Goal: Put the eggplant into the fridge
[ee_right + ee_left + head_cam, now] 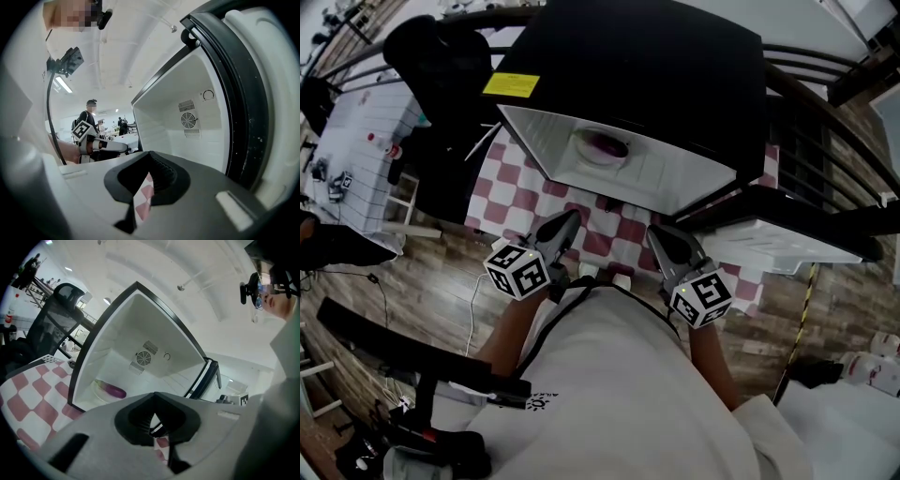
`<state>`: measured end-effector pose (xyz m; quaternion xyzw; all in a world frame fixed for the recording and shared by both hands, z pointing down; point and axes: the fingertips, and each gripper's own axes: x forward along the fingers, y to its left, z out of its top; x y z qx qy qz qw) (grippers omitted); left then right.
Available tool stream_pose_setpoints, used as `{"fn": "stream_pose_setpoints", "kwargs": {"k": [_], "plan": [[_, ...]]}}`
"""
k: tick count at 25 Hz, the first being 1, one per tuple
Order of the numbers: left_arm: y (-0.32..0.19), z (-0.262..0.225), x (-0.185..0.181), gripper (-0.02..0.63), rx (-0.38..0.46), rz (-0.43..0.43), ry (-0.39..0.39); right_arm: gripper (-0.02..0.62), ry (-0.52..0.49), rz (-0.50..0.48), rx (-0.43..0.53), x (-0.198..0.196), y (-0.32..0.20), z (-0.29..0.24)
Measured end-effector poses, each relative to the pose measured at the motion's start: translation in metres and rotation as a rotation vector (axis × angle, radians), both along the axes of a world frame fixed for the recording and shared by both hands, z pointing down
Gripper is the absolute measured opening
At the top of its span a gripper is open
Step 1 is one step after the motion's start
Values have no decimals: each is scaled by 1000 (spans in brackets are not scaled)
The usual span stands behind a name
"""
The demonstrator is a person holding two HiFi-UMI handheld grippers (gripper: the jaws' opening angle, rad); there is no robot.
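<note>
Left gripper point(152, 420) shut; eggplant point(114, 391) inside fridge point(140, 319).

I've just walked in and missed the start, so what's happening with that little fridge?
A person faces an open fridge on the checkered table. The eggplant already lies inside on a white dish. The left claw and right claw are both shut and empty, held in front of the fridge. Its door stands open to the right.
</note>
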<state>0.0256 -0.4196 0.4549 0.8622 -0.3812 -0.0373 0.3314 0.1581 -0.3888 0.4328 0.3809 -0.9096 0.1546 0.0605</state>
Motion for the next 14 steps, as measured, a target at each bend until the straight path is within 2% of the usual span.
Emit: {"fn": "stream_pose_setpoints", "kwargs": {"k": [9,14], "plan": [[-17,6,-2,8,-31,-11,41,5,22,19,-1,3,-6,1],[-24,16,-6,8,-53,-11,24,5,26,17,-9,-2,-10,5]]}}
